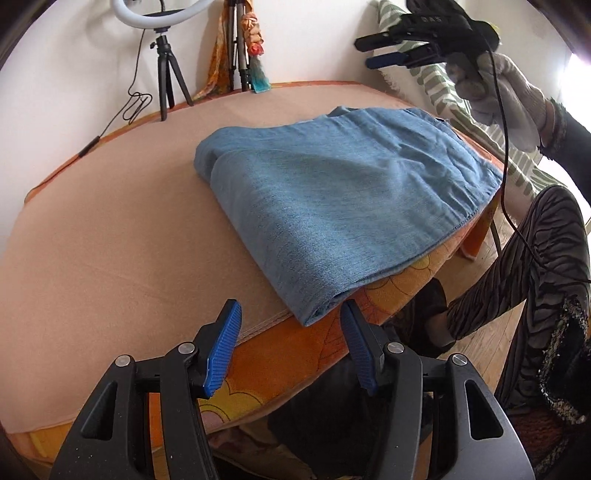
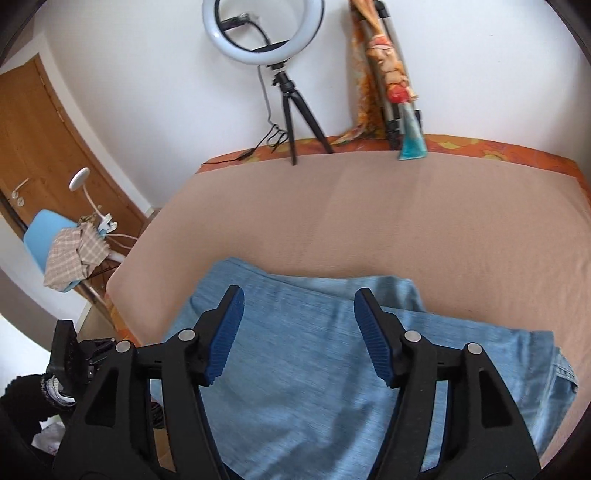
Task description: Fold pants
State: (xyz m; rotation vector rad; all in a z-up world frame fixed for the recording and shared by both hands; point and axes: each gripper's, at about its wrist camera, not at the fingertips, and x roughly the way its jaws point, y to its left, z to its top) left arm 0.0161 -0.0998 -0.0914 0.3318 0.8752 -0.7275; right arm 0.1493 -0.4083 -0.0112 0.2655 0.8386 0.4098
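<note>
White wall and a peach-covered table [image 1: 110, 229] filled the left wrist view, with the folded blue pants [image 1: 332, 199] lying near the table's right edge. Left gripper [image 1: 290, 328] hovered at the pants' near corner, jaws apart, nothing between them. Right gripper [image 1: 371, 51] hung high at top right (in a gloved hand [image 1: 498, 88]), fingers spread.

Over in the right wrist view, its jaws stood apart above the pants [image 2: 295, 369], empty; a ring light [image 2: 264, 31] stood behind.
</note>
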